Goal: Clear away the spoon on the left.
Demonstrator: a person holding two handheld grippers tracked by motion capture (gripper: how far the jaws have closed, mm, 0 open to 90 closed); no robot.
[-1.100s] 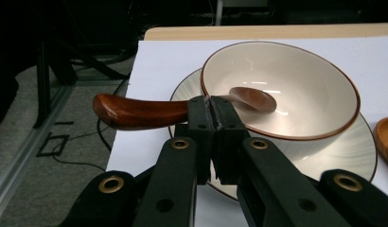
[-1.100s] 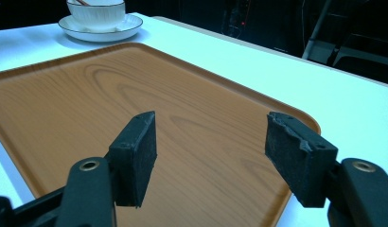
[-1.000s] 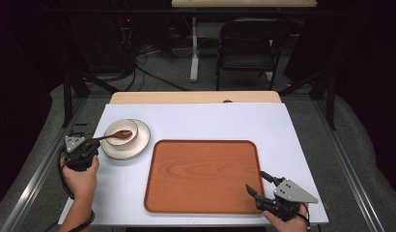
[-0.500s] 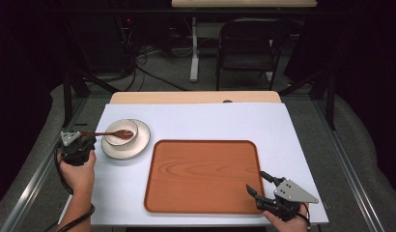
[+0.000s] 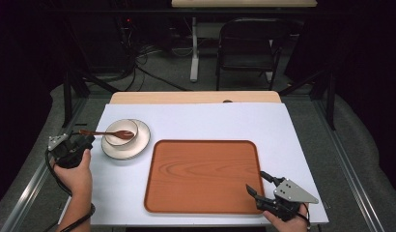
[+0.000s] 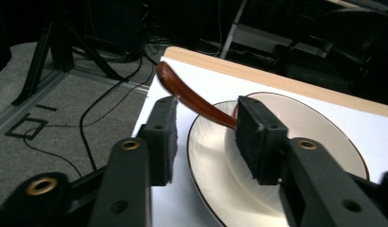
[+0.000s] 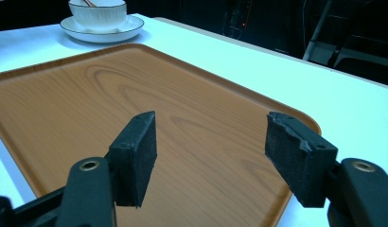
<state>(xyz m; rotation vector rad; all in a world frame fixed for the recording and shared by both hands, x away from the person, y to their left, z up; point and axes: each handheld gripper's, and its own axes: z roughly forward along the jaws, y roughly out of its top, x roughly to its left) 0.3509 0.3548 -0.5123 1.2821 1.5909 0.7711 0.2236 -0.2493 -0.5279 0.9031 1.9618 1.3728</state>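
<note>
Spoon (image 5: 111,133) in bowl (image 5: 121,131) on saucer (image 5: 140,143)

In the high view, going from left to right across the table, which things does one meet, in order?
Left claw → spoon → bowl on its saucer → wooden tray → right claw.

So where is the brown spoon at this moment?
In the high view the spoon is at the table's left side, its bowl end lying in the white cup on the saucer. Its handle reaches left between the open jaws of the left tool.
</note>
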